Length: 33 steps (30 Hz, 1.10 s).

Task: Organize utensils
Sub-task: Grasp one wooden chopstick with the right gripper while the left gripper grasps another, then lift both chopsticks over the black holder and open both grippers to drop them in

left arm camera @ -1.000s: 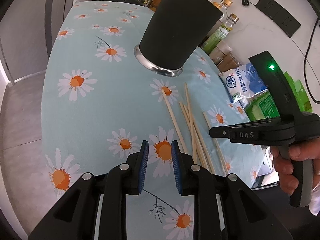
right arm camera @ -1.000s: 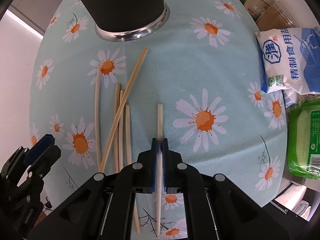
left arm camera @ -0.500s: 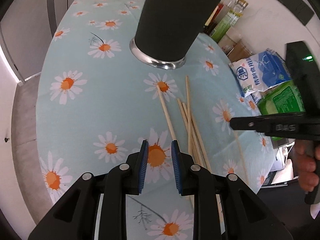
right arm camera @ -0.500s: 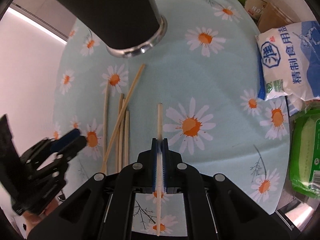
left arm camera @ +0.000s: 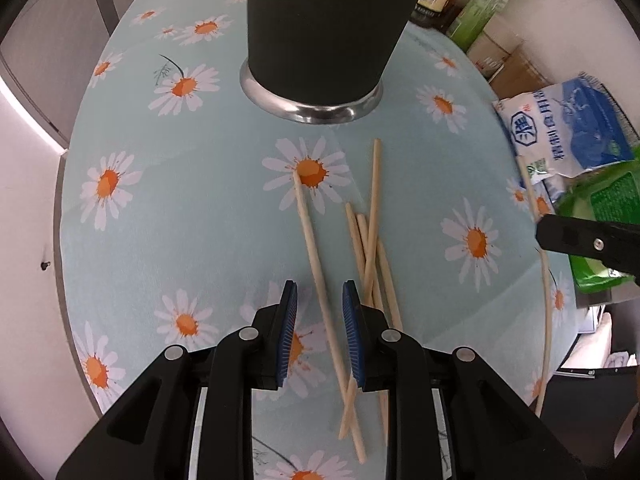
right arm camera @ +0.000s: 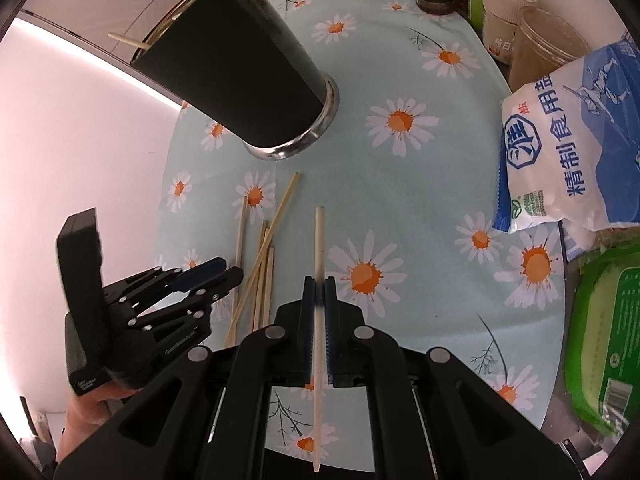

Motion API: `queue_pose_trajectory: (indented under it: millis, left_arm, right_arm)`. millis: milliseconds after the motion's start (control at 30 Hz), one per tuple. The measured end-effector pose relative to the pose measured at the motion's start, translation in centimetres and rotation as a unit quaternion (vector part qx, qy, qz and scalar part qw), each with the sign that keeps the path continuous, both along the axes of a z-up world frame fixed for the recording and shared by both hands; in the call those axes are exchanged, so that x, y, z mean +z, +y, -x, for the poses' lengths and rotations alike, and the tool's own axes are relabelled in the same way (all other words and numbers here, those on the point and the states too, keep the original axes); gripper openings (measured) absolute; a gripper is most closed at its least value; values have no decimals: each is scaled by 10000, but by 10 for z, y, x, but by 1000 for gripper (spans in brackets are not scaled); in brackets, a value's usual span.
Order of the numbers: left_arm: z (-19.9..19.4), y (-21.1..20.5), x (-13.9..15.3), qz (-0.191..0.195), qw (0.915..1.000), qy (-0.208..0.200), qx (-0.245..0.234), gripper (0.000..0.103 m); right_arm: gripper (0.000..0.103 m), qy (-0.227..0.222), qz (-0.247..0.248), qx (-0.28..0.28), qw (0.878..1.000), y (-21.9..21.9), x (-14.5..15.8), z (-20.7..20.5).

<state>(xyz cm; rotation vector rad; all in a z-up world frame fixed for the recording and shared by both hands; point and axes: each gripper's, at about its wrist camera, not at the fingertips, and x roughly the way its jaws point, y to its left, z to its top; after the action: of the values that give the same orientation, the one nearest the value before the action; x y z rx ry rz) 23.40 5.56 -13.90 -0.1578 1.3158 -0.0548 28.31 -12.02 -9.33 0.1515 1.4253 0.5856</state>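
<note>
A single pale chopstick (right arm camera: 319, 276) runs up the middle of the right wrist view, clamped between the blue pads of the right hand-held gripper (right arm camera: 319, 300), its tip reaching toward frame centre above the daisy-print tabletop (right arm camera: 420, 184). Left of it, a loose bundle of chopsticks (right arm camera: 262, 264) lies on the cloth, some crossing each other.

In the left wrist view the same bundle (left arm camera: 370, 248) sits at centre, with one separate chopstick (left arm camera: 316, 256) lying on the cloth and passing between the spread fingers of the left hand-held gripper (left arm camera: 320, 332), which stands apart and grips nothing.

A black tumbler (right arm camera: 236, 68) with a metal base ring stands in the upper left of the right wrist view; one stick pokes out at its rim. At the right edge lie a blue-and-white salt bag (right arm camera: 568, 140) and a green packet (right arm camera: 608, 340); bottles and jars (right arm camera: 516, 28) line the top.
</note>
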Motion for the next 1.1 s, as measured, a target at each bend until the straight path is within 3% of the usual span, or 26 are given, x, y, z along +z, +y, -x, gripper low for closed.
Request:
queue_pose_trajectory:
  millis: [133, 200, 267, 567, 833, 1100]
  left_arm:
    - [-8, -7, -2, -263, 9995, 162, 27, 22]
    - [-11, -9, -2, -373, 9991, 213, 56, 6]
    - [-15, -12, -3, -443, 9987, 250, 96, 4]
    - [-19, -13, 2, -529, 9976, 240, 374, 4]
    - [-6, -6, 31, -559, 9973, -110, 460, 4]
    - [12, 9, 49, -306, 9975, -526, 368, 4]
  right_arm:
    - [5, 22, -159, 52, 9999, -13, 3, -4]
    - [5, 24, -224, 65, 9997, -13, 5, -6]
    - [5, 31, -292, 107, 9995, -14, 4, -9]
    - [5, 104, -451, 415, 9981, -8, 7, -16]
    - [5, 19, -439, 556, 9975, 13, 6, -18]
    - [5, -198, -386, 384, 9983, 33, 18, -9]
